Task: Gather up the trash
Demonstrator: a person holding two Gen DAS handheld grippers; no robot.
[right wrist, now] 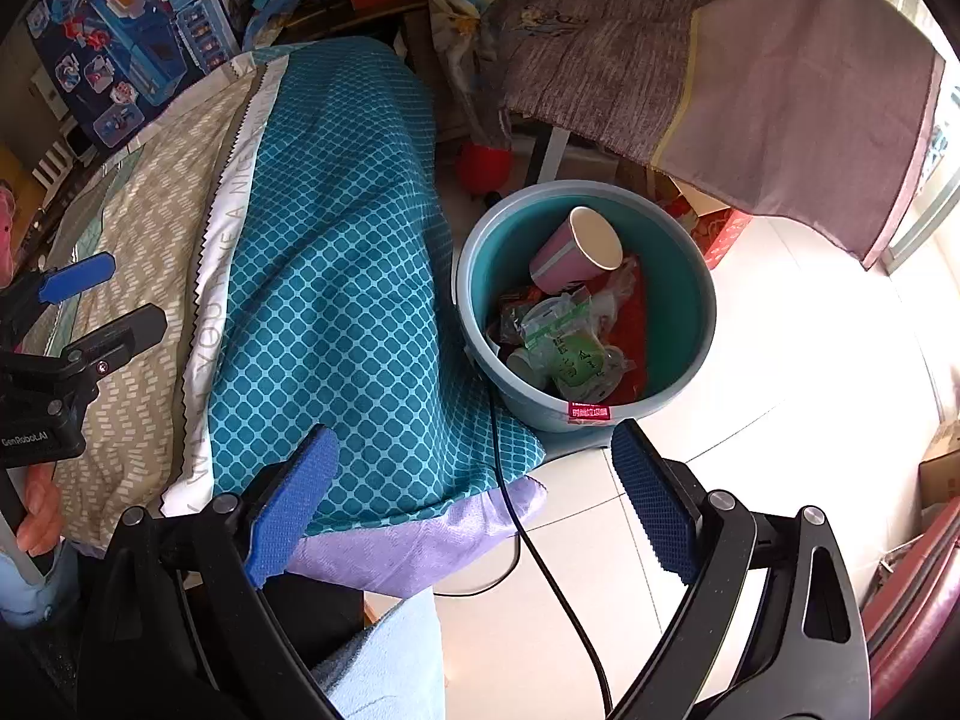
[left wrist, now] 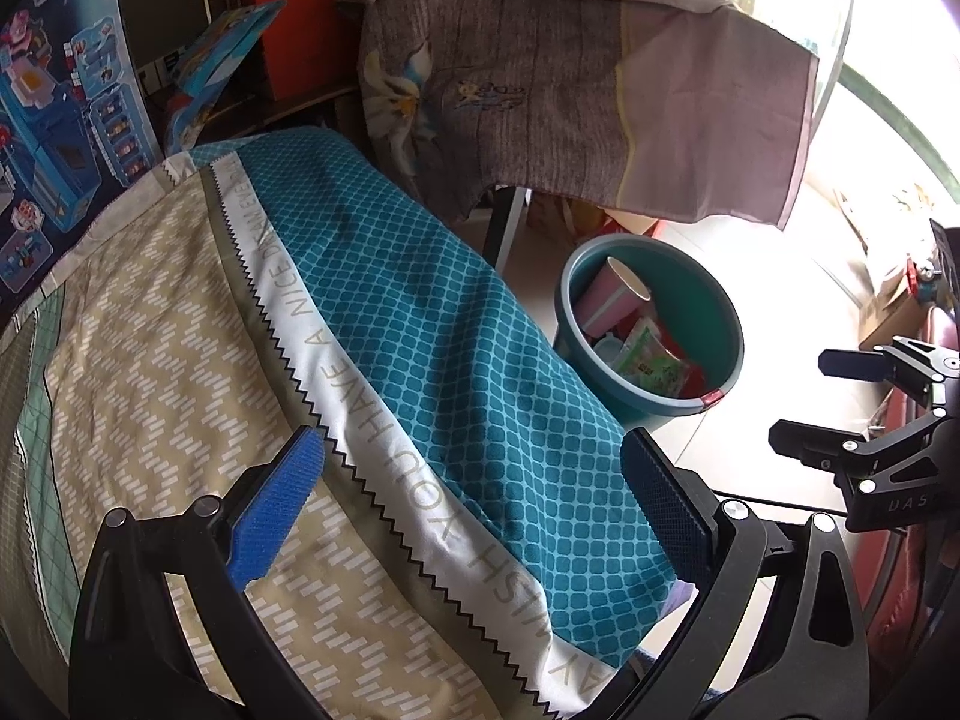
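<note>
Both grippers stand spread wide with nothing between their blue pads. The left gripper (left wrist: 474,504) hangs over the patterned quilt (left wrist: 180,330); in its view the right gripper (left wrist: 807,402) shows at 3 o'clock, also parted. The right gripper (right wrist: 474,504) hovers over the quilt's (right wrist: 336,252) edge and the floor, with the bin (right wrist: 690,300) at 12 o'clock. The trash lies inside: a pink cup (right wrist: 579,249) on top, wrappers (right wrist: 570,348) beneath.
</note>
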